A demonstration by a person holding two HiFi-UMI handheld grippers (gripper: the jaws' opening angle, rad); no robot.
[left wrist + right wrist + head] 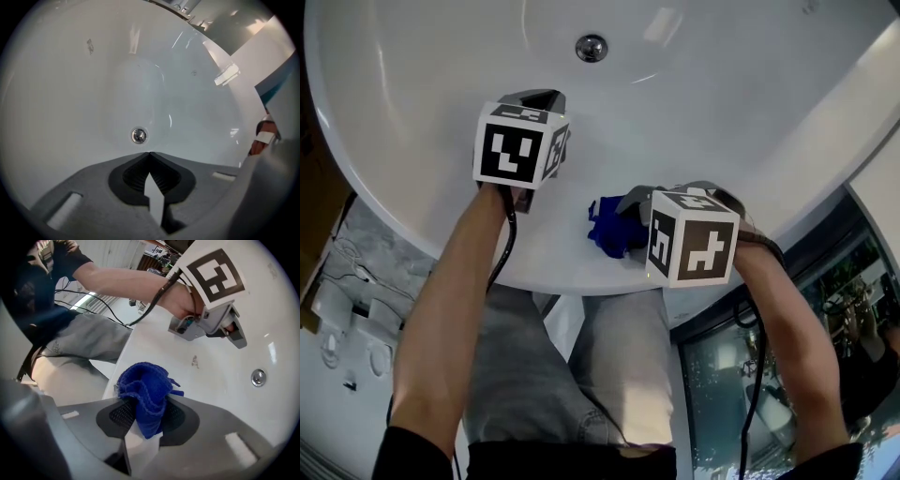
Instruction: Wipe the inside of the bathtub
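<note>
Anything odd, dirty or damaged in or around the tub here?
Only a small dark smudge on the bathtub wall near the drain. The blue cloth sits normally in the right gripper.

Bright, even light; glare streaks on the glossy bathtub [70,122]. Both gripper views show fisheye bending, dark vignetted corners, blurred foregrounds.

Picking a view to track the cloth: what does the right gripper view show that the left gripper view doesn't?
Only the right gripper view: the blue cloth clamped in the right gripper, plus the left gripper and the person's arm. Only the left gripper view: a look along the left gripper's shut, empty jaws. Both: the white bathtub and its drain.
</note>
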